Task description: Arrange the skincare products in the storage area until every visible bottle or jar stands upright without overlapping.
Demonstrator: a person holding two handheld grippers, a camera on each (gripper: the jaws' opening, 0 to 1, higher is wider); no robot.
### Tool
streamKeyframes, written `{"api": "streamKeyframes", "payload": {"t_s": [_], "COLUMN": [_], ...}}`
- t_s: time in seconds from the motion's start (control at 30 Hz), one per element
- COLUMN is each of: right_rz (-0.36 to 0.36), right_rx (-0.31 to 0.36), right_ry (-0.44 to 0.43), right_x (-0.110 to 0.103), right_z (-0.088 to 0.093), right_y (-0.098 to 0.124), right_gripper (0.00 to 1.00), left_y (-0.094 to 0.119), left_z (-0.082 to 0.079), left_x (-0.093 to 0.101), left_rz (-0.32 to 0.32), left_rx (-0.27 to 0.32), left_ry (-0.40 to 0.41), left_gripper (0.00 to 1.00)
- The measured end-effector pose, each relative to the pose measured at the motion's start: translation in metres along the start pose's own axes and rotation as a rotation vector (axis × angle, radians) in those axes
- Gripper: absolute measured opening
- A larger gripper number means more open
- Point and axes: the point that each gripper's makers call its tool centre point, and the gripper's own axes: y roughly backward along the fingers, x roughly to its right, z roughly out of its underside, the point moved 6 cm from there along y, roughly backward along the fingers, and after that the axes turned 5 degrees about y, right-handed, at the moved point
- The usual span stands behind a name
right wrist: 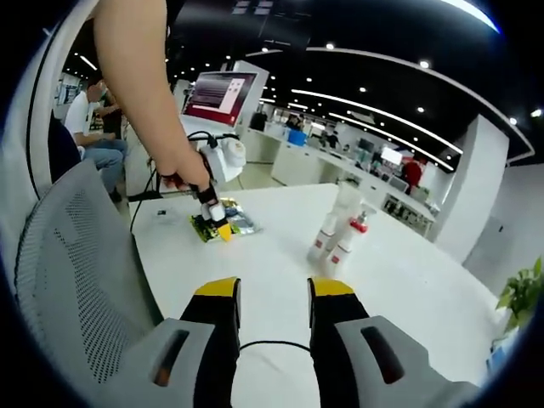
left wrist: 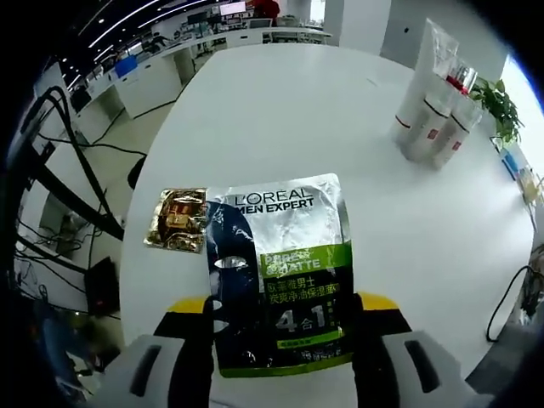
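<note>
In the left gripper view, the left tool (left wrist: 280,327) is nearest, with its two yellow-tipped jaws on either side of the face mask sachet (left wrist: 279,272), a flat silver, dark blue and green packet. The jaws seem to press on its near end, so I judge the tool is holding the sachet (the contact itself is partly covered by the packet). The sachet lies flat on the white tabletop (left wrist: 280,119). Just beside its far left corner is a small golden foil packet (left wrist: 176,219), touching or almost touching it. Far to the right, well apart, the group of white bottles and tubes (left wrist: 438,106) stands upright and close together, near a green plant (left wrist: 497,106) at the tabletop's edge.

In the right gripper view, the right tool (right wrist: 274,293) is nearest; its jaws stand narrowly apart with nothing between them, and a black cable lies on the tabletop just before them. A grey mesh chair (right wrist: 68,263) is at the left. Farther away, a person's hand (right wrist: 183,174) brings the left tool down onto the sachet, and the bottles stand to the right of it.

The step in hand seems to be the moving of the flat sachet, while the bottles already stand. The next move probably calls for a firm grip on the thin packet and a lift toward the bottle group, without pushing the golden packet or knocking the bottles.
</note>
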Motion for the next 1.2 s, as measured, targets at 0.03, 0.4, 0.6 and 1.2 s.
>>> {"api": "streamKeyframes", "payload": {"t_s": [0.03,0.4,0.6,1.2], "right_rz": [0.0,0.001,-0.004,-0.019], "right_rx": [-0.001,-0.018,-0.021,-0.043], "right_ry": [0.0,0.018,0.026,0.041], "right_x": [0.0,-0.002,-0.003,-0.006], "right_z": [0.0,0.002,0.002,0.005], "right_y": [0.0,-0.001,-0.001,-0.002], "right_gripper": [0.29,0.28,0.28,0.27], "left_y": [0.0,-0.001,0.0,0.011], "left_z": [0.0,0.001,0.005,0.03], "left_x": [0.0,0.003,0.008,0.021], "left_rz": [0.002,0.031,0.06,0.151], "left_rx": [-0.002,0.002,-0.002,-0.064], "left_ry": [-0.004,-0.062,-0.105,-0.181], "left_gripper": [0.66,0.57,0.34,0.12]}}
